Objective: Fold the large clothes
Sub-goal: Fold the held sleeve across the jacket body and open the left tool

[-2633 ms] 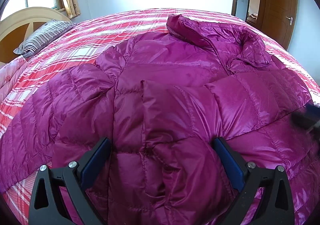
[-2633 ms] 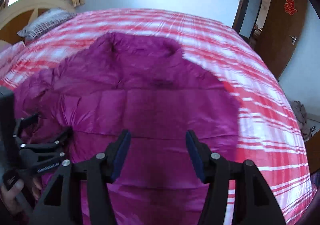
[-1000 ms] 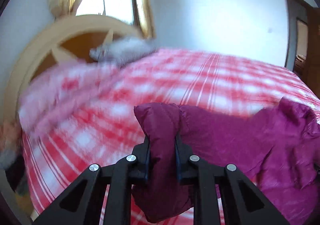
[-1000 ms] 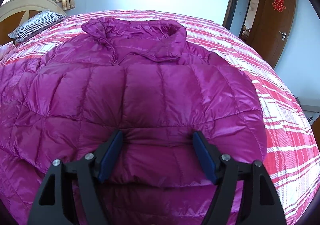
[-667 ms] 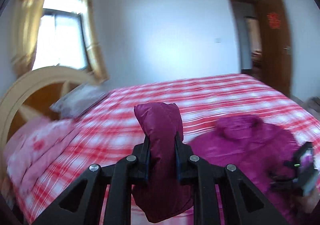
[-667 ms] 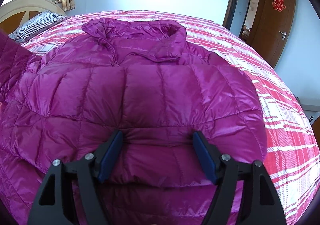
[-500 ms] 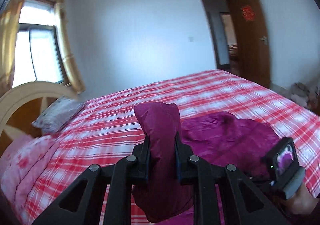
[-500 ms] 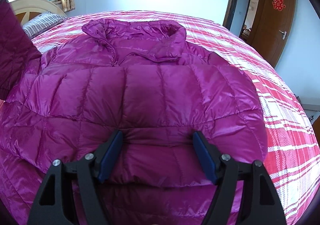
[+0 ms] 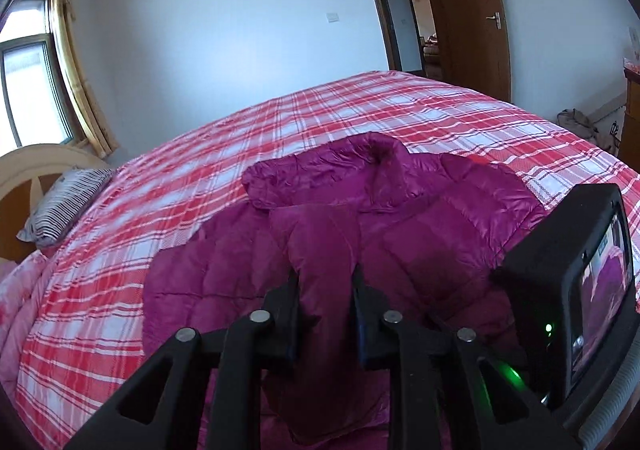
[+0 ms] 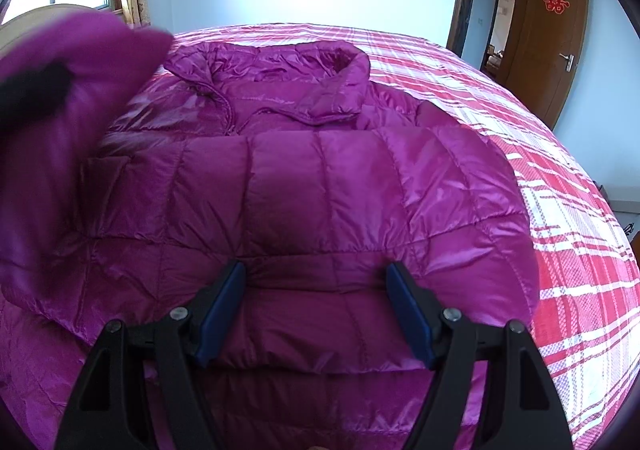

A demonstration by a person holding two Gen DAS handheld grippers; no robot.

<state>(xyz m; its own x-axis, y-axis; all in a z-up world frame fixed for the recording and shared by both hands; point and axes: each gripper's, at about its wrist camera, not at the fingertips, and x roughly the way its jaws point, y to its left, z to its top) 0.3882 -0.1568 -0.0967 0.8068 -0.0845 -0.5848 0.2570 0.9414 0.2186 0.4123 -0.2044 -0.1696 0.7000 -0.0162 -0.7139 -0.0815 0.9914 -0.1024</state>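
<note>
A shiny magenta down jacket lies front up on the bed, collar toward the far wall. Its left sleeve sits between the pads of my left gripper, whose jaws are opening while the fabric still fills the gap. The sleeve hangs over the jacket's chest. In the right wrist view that sleeve shows as a blur at the left edge. My right gripper stands open, low over the other sleeve, which is folded across the front. Its camera body shows at the right.
The bed has a red and white plaid cover. A striped pillow lies by the rounded headboard at the left. A brown door stands open at the far right, and a curtained window is at the left.
My left gripper has swung the sleeve from the headboard side across and down over the jacket's front, next to the right gripper. The right gripper has stayed where it was.
</note>
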